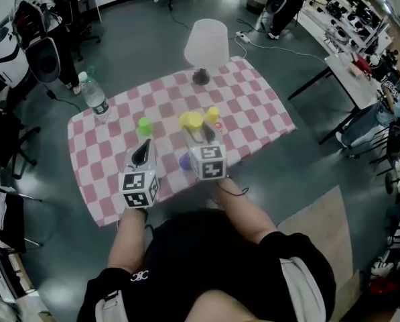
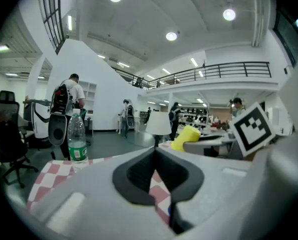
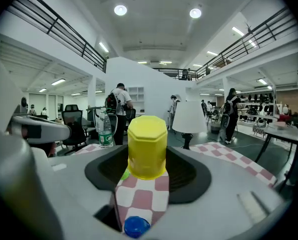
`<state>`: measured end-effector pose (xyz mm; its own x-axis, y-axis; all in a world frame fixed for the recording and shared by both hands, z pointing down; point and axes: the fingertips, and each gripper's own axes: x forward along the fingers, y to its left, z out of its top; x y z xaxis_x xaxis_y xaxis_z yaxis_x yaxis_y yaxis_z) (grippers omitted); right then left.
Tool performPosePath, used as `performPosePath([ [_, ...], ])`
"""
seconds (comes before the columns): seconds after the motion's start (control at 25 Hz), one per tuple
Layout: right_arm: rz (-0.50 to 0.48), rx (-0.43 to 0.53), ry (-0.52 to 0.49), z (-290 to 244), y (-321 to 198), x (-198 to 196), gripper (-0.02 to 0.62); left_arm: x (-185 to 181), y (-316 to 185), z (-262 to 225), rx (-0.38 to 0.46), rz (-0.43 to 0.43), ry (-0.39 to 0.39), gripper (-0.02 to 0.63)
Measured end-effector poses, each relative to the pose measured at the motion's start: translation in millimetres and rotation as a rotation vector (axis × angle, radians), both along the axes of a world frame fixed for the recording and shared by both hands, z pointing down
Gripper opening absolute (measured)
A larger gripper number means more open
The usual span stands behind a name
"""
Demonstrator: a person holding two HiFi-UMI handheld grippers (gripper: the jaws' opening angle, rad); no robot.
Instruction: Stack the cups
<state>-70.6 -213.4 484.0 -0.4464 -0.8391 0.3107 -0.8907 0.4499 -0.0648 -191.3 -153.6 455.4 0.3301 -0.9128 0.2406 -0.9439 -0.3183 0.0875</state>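
Cups were gathered at the near half of the checked worktop (image 1: 253,106); a white-shaded lamp (image 1: 206,45) stood at its far edge, a water bottle (image 1: 96,100) at its left corner; the right tongs (image 1: 198,131) clamped an upturned yellow cup (image 3: 147,146) above the cloth; the left tongs (image 2: 156,151) were together, empty; a green cup (image 1: 145,126), a second yellow cup (image 1: 214,115) and a blue cup (image 1: 185,161) stood apart.

My tally: four cups, one water bottle (image 1: 96,100), one lamp (image 1: 206,44), two claws.
By colour I count a yellow cup (image 1: 191,121), a second yellow cup (image 1: 214,115), a green cup (image 1: 145,126) and a blue cup (image 1: 185,162); the claws are the left claw (image 1: 145,146) and the right claw (image 1: 200,131).
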Motion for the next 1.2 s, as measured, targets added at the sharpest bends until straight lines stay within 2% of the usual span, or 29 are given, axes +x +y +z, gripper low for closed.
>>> performPosePath([
  [0.28, 0.086, -0.003, 0.004, 5, -9, 68, 0.233, 58, -17, 2, -0.009, 0.078, -0.003, -0.002],
  [0.68, 0.153, -0.031, -0.008, 20, -16, 137, 0.233, 116, -33, 10, -0.038, 0.13, -0.022, -0.002],
  [1.0, 0.158, -0.095, -0.008, 47, -19, 165, 0.233, 138, -37, 19, -0.065, 0.121, -0.04, -0.002],
  [1.2, 0.13, -0.152, 0.008, 83, -13, 167, 0.233, 141, -35, 25, -0.089, 0.105, -0.055, -0.002],
])
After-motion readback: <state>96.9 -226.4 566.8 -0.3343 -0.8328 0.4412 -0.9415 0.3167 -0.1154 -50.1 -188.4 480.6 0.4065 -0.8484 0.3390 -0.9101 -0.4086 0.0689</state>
